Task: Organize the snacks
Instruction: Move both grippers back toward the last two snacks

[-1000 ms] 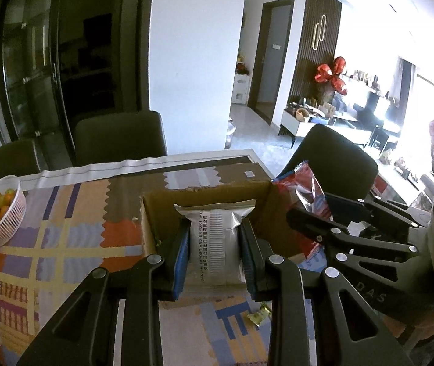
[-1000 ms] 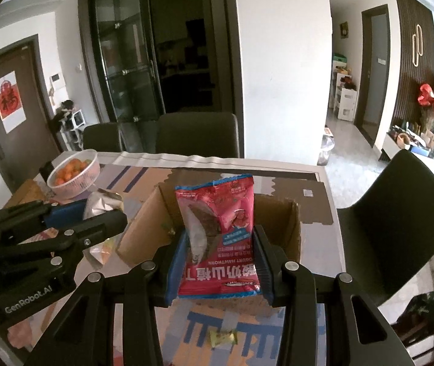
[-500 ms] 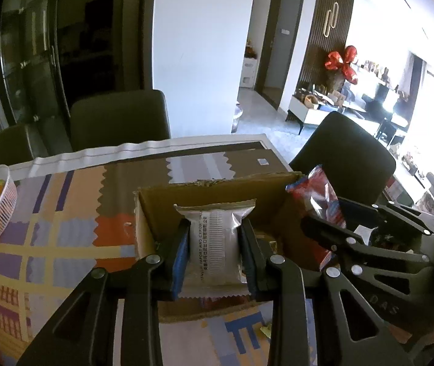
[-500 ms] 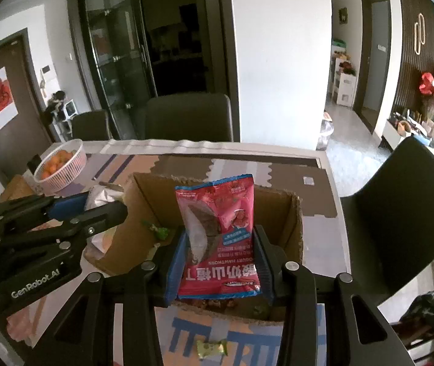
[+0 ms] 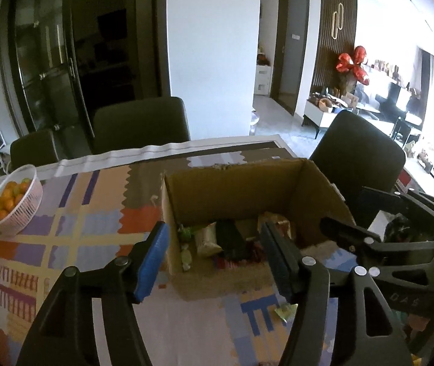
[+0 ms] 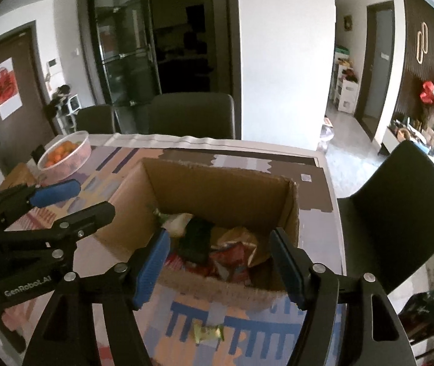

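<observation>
Cardboard box (image 5: 247,189) holds shadowed, unreadable snacks (image 6: 213,244); both grippers' jaws spread, empty.

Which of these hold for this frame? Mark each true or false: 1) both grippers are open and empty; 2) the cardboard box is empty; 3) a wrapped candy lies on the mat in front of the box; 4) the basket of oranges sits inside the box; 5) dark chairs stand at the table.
1) True. The left gripper and the right gripper both stand open with nothing between their fingers.
2) False. The cardboard box holds several snack packets.
3) True. A small wrapped candy lies on the patterned mat, outside the box.
4) False. The basket of oranges stands on the table, apart from the box.
5) True. One dark chair stands behind the table.
</observation>
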